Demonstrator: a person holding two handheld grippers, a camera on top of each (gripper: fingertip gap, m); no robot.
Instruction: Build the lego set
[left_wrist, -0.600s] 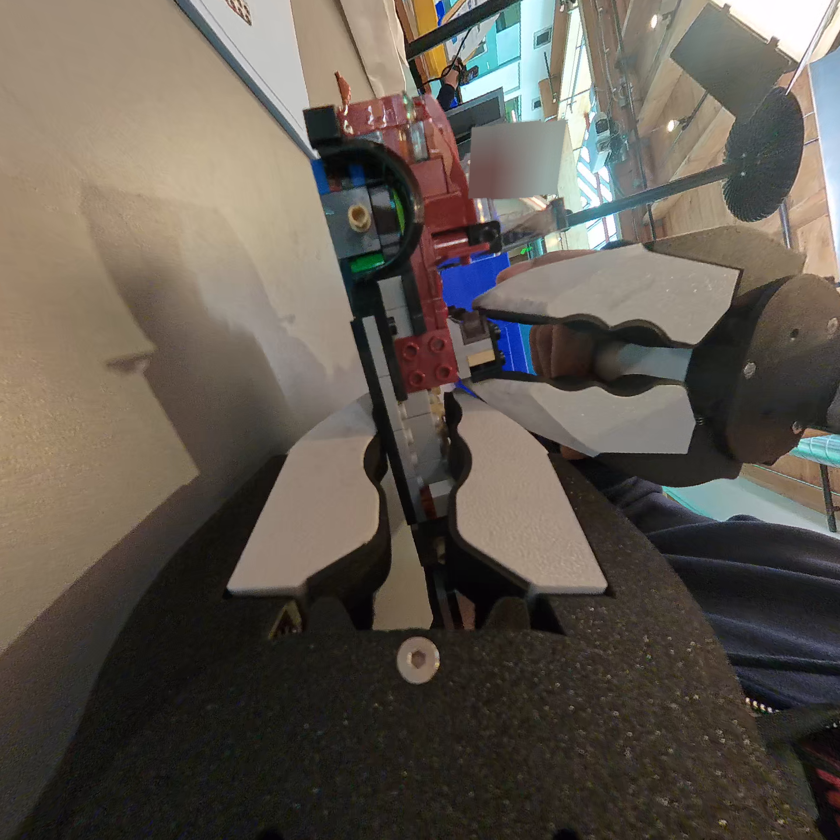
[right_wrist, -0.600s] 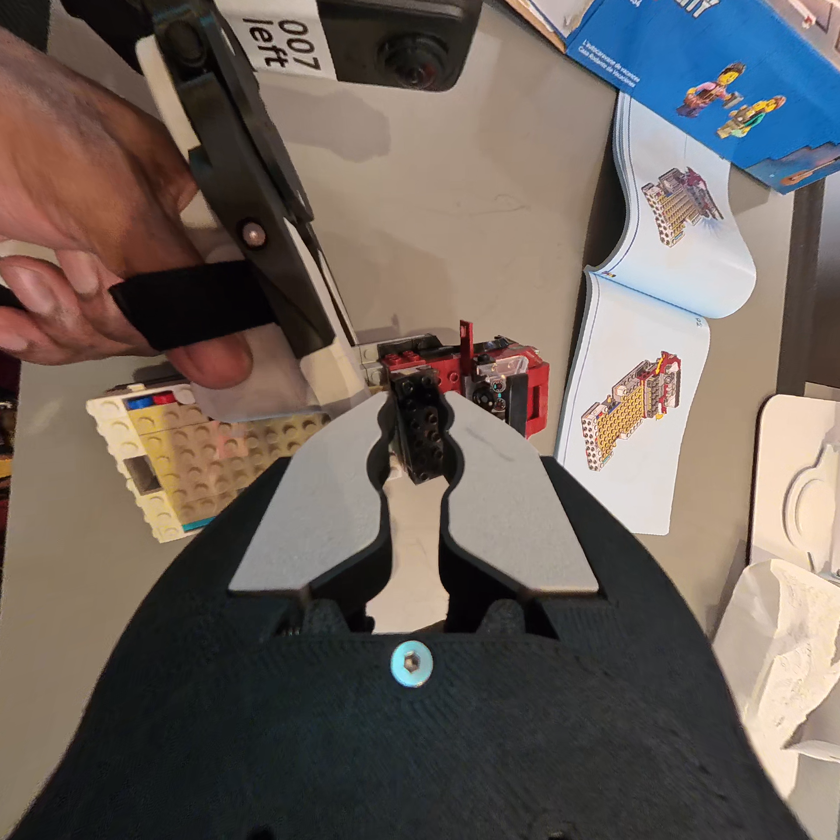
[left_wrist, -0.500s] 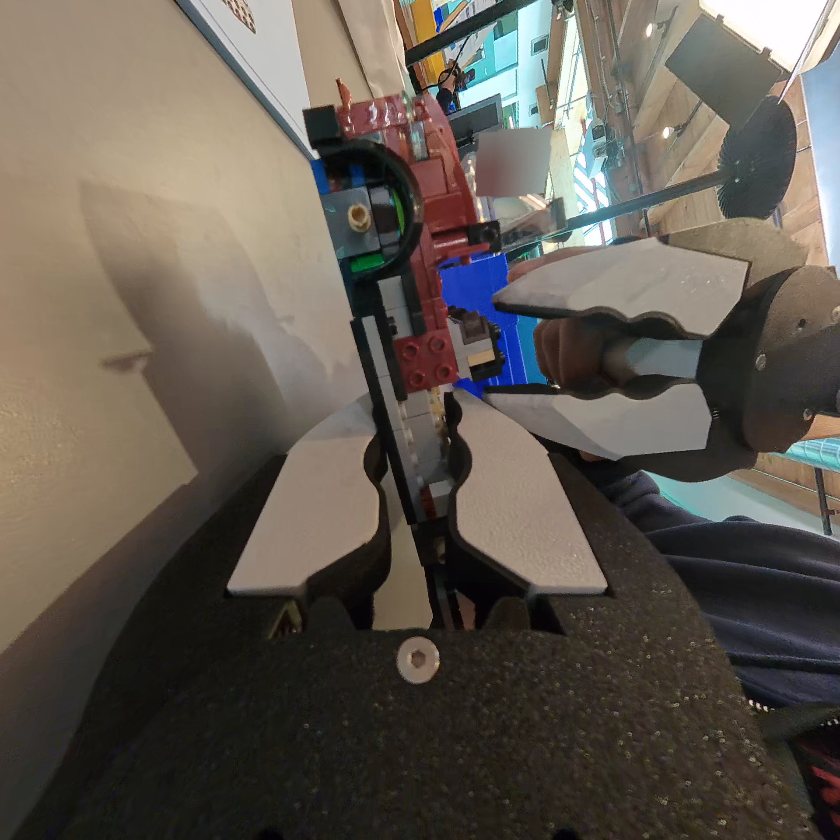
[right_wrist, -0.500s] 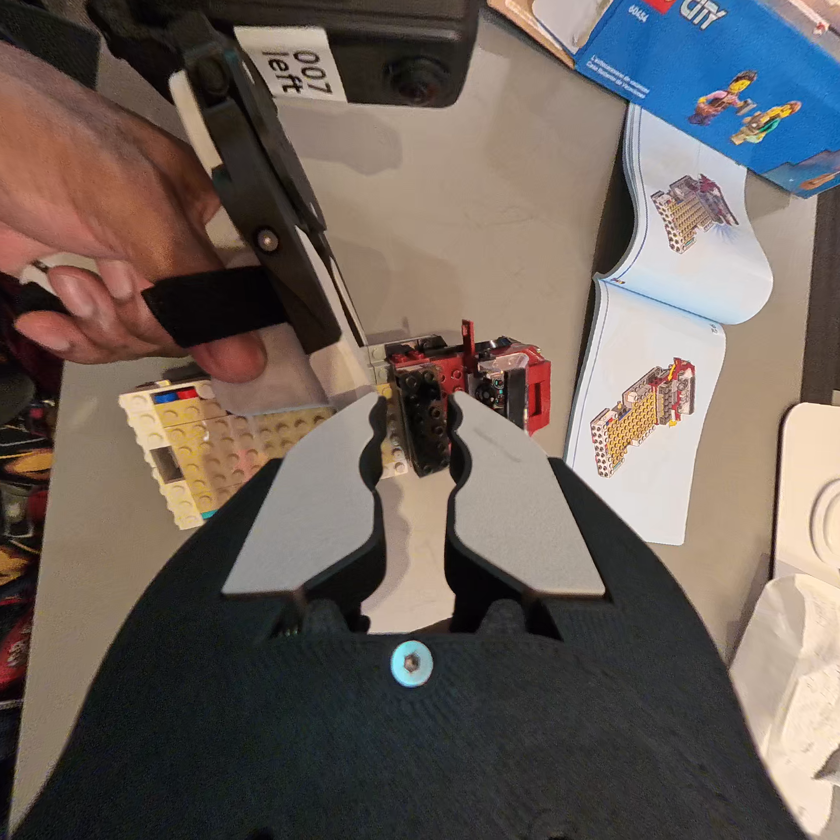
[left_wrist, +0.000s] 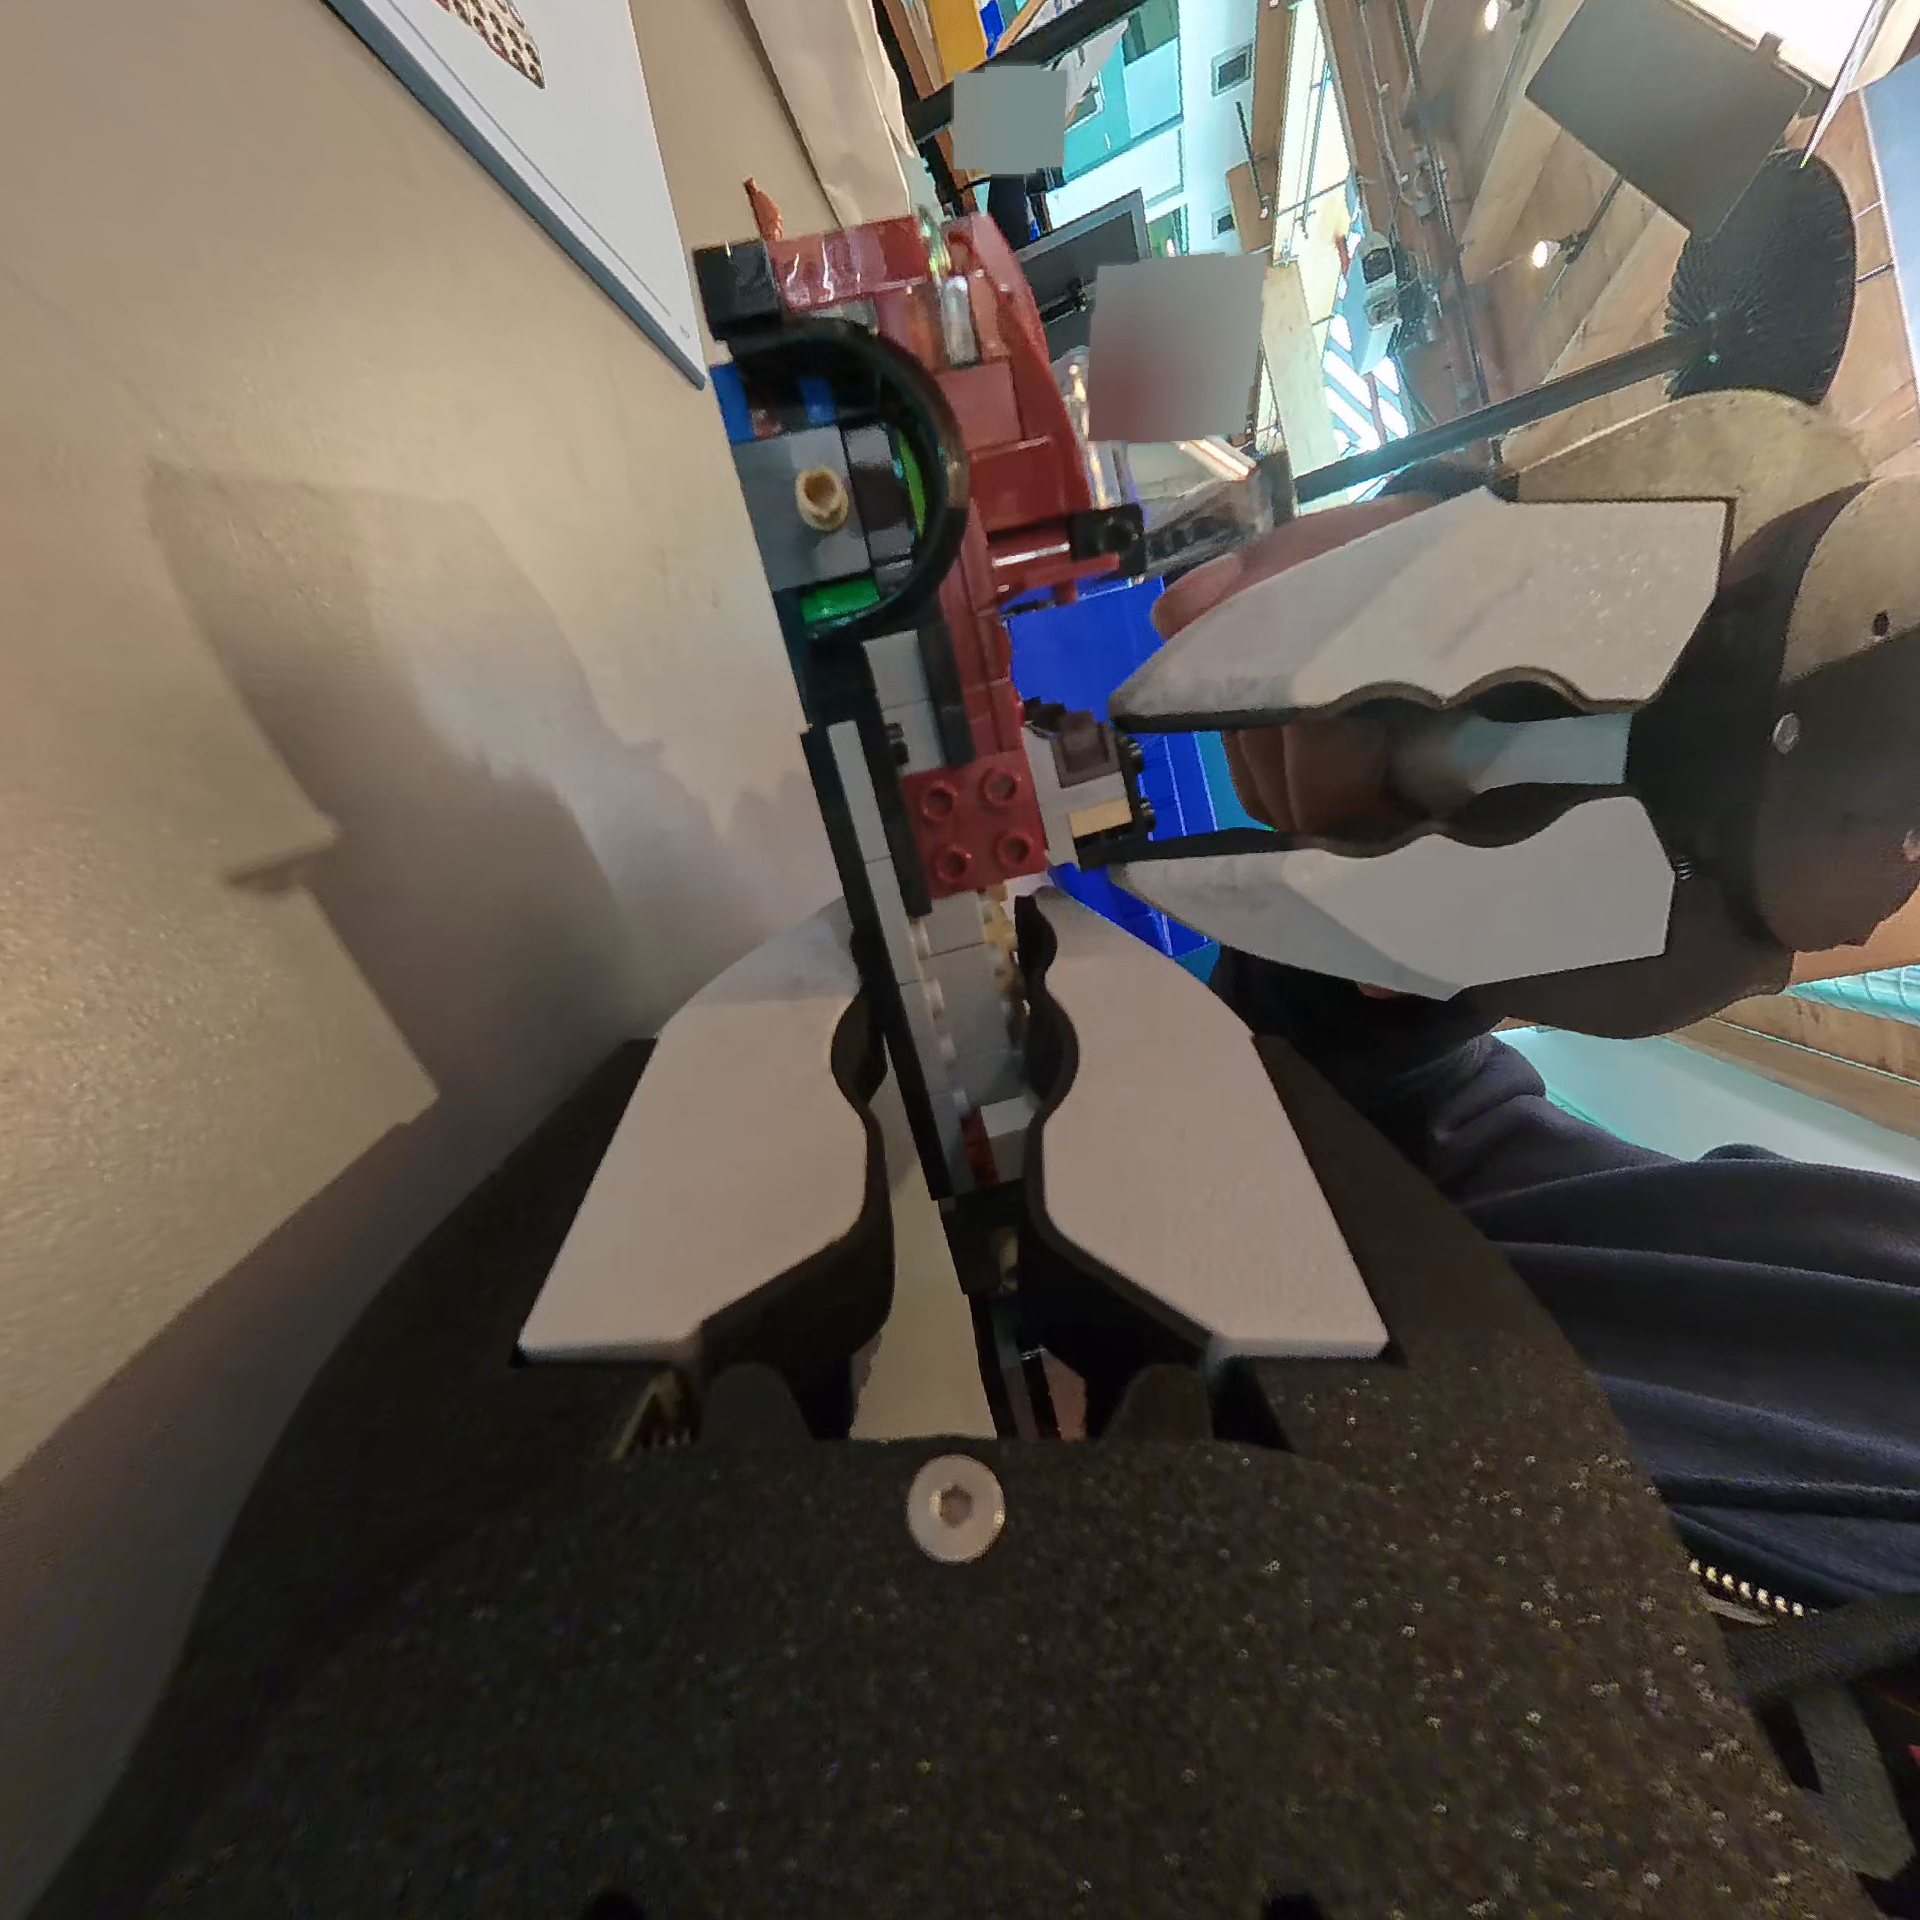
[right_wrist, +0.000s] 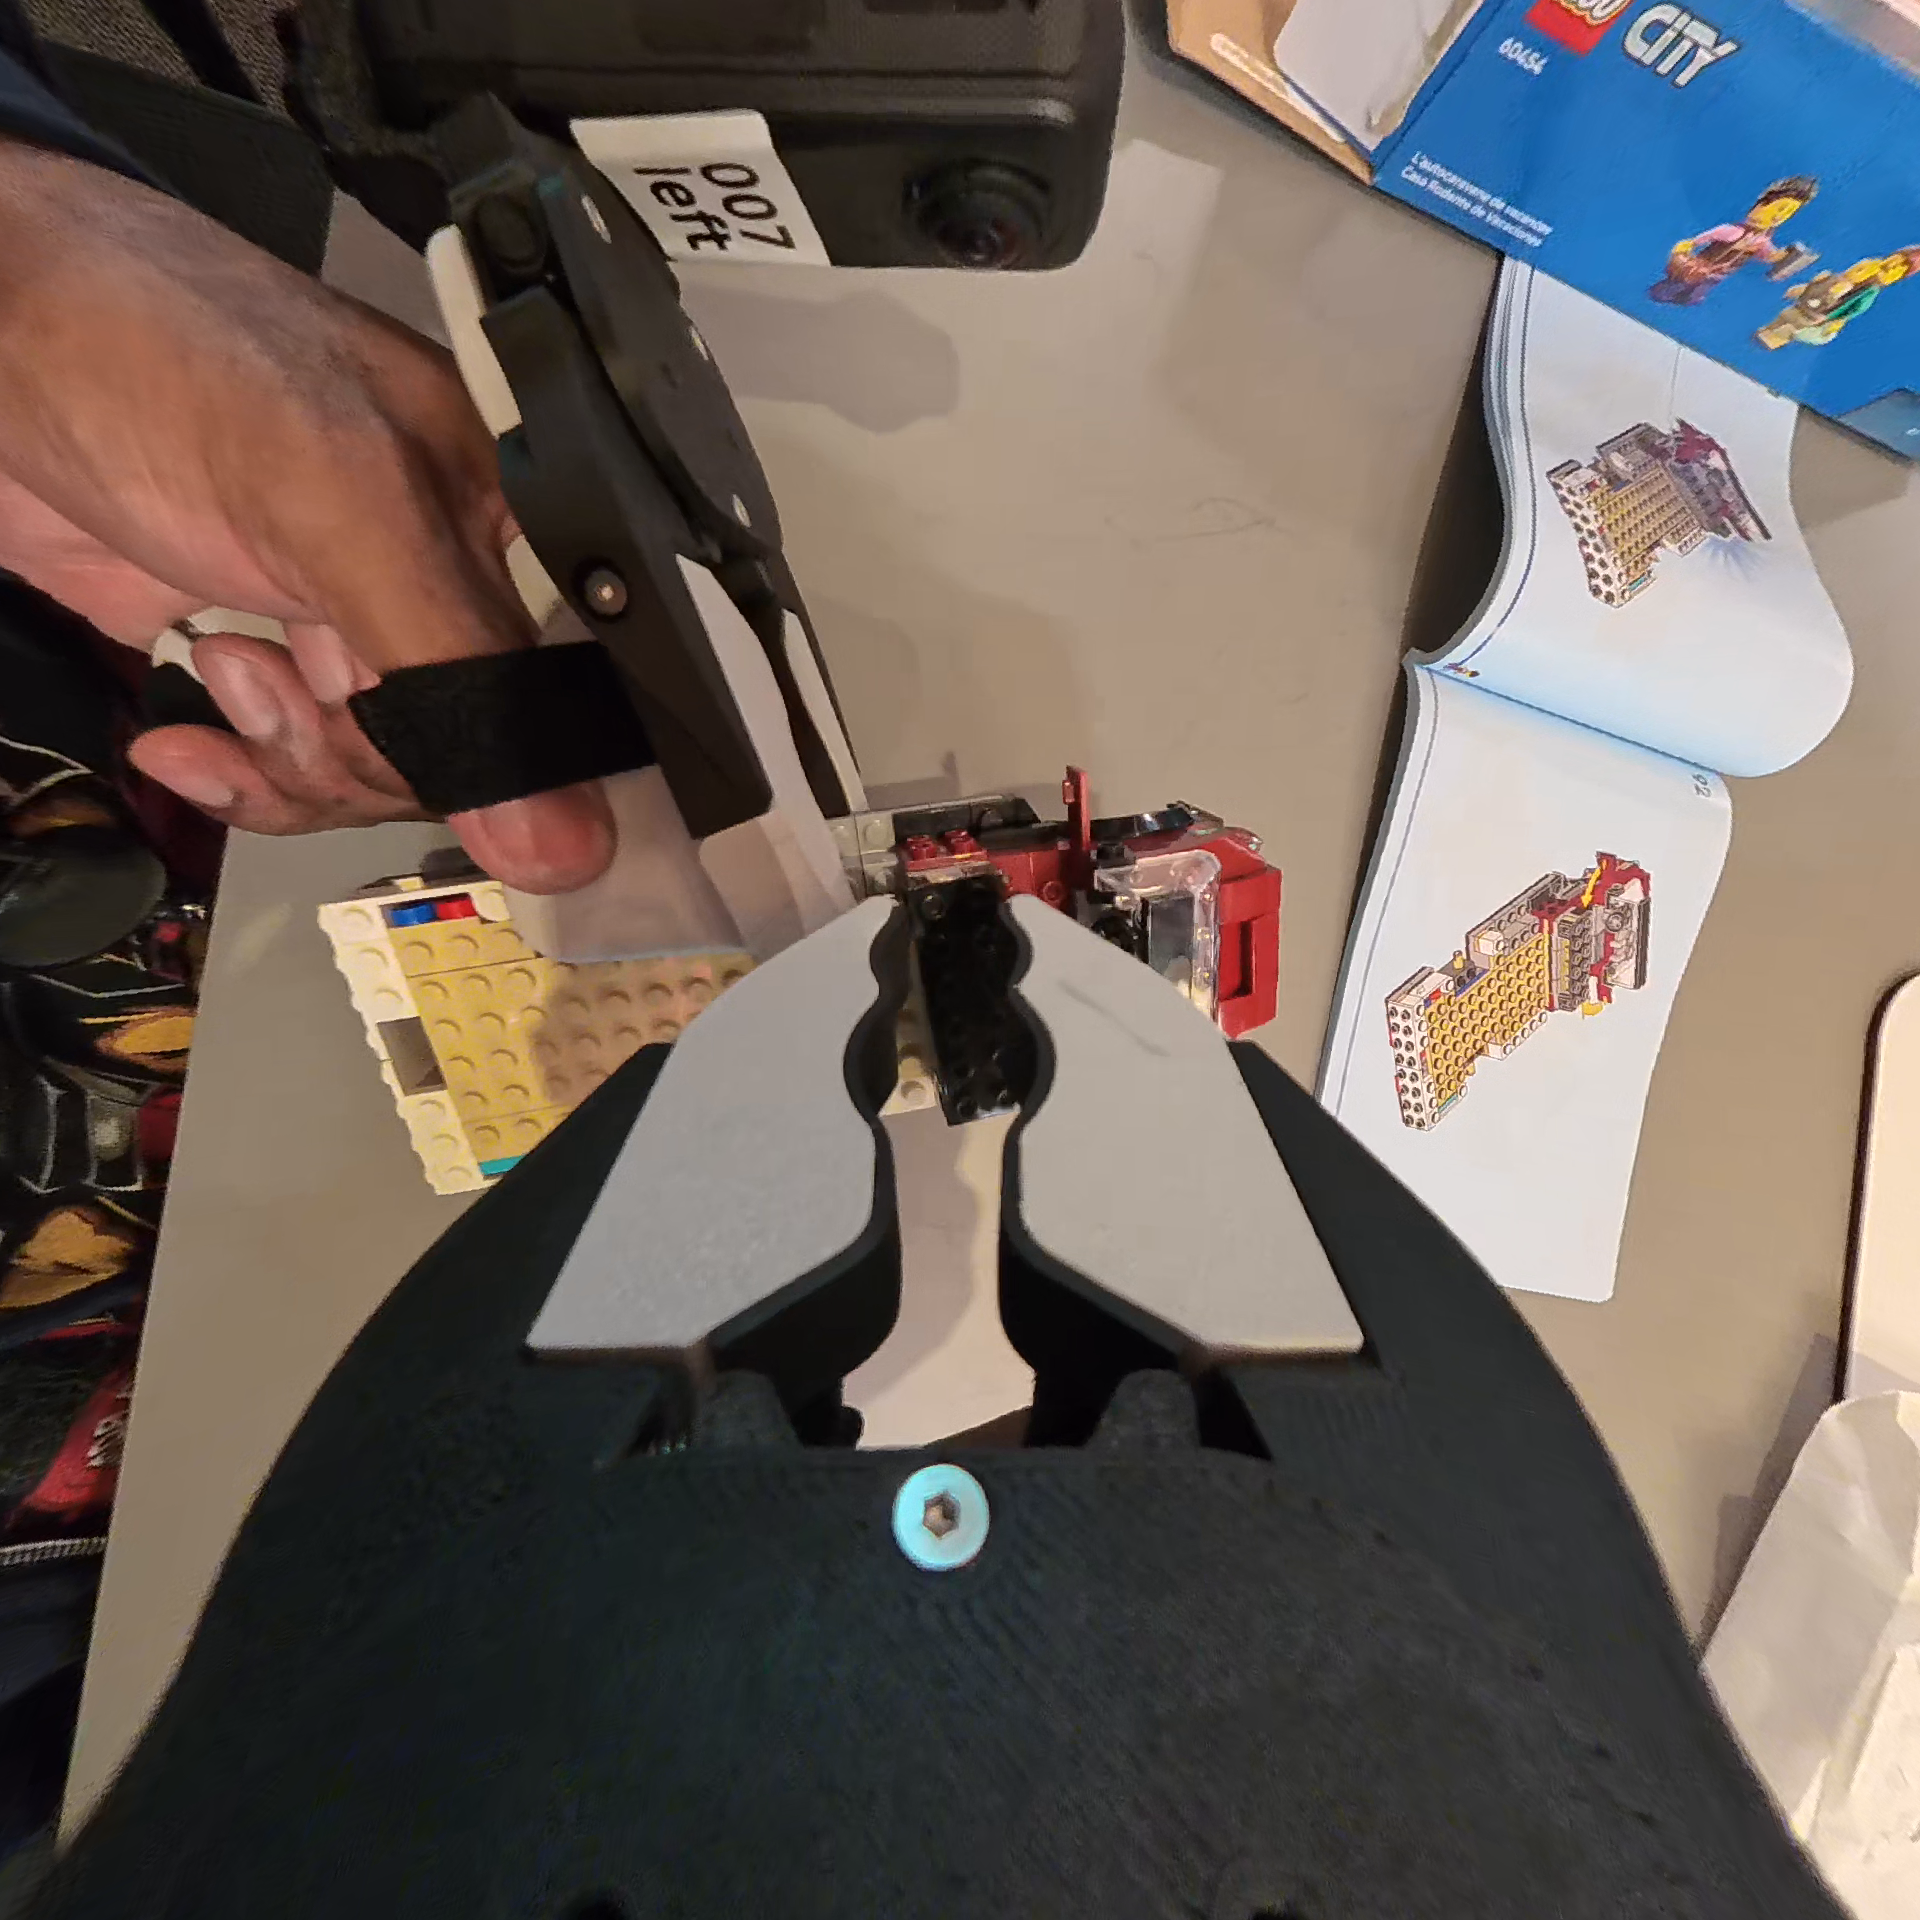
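Two tongs are gripping one brick truck (right_wrist: 1101, 894): left tongs (left_wrist: 940, 935) clamping its grey rear, right tongs (right_wrist: 951, 920) pinching a black block (right_wrist: 971, 997) above the bench (right_wrist: 1143, 499).

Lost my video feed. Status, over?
Left gripper clamped on red brick vehicle's grey base. Right gripper pinching its black side piece. Tan brick plate alongside.

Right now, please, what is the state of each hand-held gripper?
Left hand-held gripper: closed on the grey and black rear part of the red brick truck.
Right hand-held gripper: closed on a black brick piece at the truck's side.
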